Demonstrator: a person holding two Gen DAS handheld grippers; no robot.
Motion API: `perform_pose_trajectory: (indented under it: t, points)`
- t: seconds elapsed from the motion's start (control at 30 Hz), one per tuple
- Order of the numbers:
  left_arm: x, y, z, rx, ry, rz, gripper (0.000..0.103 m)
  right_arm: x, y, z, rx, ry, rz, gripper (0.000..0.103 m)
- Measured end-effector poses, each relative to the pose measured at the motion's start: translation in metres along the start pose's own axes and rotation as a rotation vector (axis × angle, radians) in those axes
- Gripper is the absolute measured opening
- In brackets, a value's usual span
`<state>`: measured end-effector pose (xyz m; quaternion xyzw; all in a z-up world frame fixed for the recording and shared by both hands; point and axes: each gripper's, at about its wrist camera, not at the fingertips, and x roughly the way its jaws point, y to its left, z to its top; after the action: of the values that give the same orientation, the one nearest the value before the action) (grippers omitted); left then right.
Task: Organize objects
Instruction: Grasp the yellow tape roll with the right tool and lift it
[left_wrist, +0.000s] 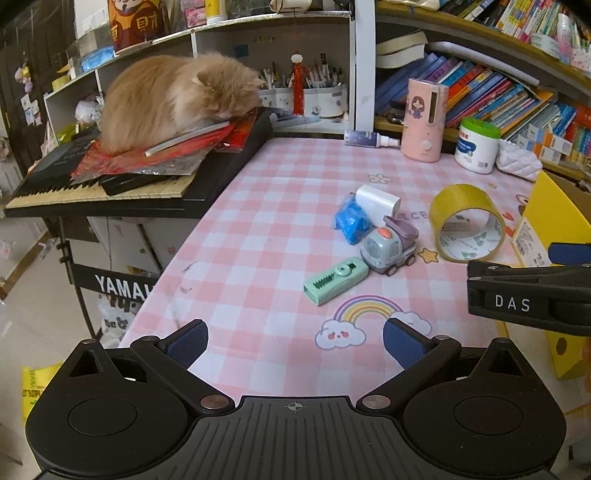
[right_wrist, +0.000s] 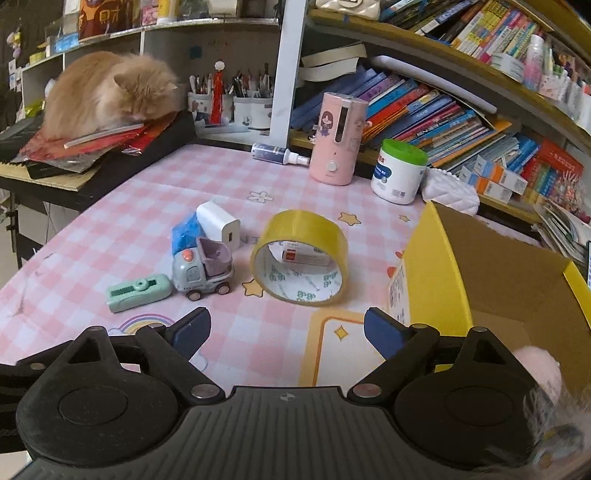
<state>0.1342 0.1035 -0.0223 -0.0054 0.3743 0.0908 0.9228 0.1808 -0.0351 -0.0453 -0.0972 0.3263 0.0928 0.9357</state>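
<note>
On the pink checked tablecloth (left_wrist: 258, 229) lie a mint green stapler-like tool (left_wrist: 336, 281) (right_wrist: 139, 292), a small grey toy truck (left_wrist: 390, 246) (right_wrist: 203, 271), a blue crumpled bag (left_wrist: 351, 220) (right_wrist: 185, 230), a white charger (left_wrist: 377, 201) (right_wrist: 218, 223) and a yellow tape roll (left_wrist: 467, 222) (right_wrist: 300, 263) on its edge. A yellow cardboard box (right_wrist: 491, 273) (left_wrist: 554, 221) stands open at the right, a pink soft thing (right_wrist: 539, 369) inside it. My left gripper (left_wrist: 295, 341) is open and empty, short of the tool. My right gripper (right_wrist: 287, 332) is open and empty, before the tape; it shows in the left wrist view (left_wrist: 532, 291).
An orange cat (left_wrist: 173, 98) (right_wrist: 107, 94) lies on papers on a black keyboard (left_wrist: 110, 188) at the left. A pink device (right_wrist: 338, 138), a green-lidded jar (right_wrist: 399, 171), a spray bottle (right_wrist: 279, 153) and a white pouch (right_wrist: 450, 192) stand at the back before shelves of books (right_wrist: 443, 110).
</note>
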Motion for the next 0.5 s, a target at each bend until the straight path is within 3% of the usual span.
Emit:
perform_pose_trajectory:
  t: [0.3,0.5]
  points:
    - [0.017,-0.008,0.013,-0.001,0.007,-0.006,0.102,0.031,-0.013,0.01,-0.058,0.021,-0.141,0.095]
    - [0.027,-0.014,0.019,0.002,0.011,-0.023,0.102,0.043,-0.029,0.017,-0.041,0.022,-0.174,0.095]
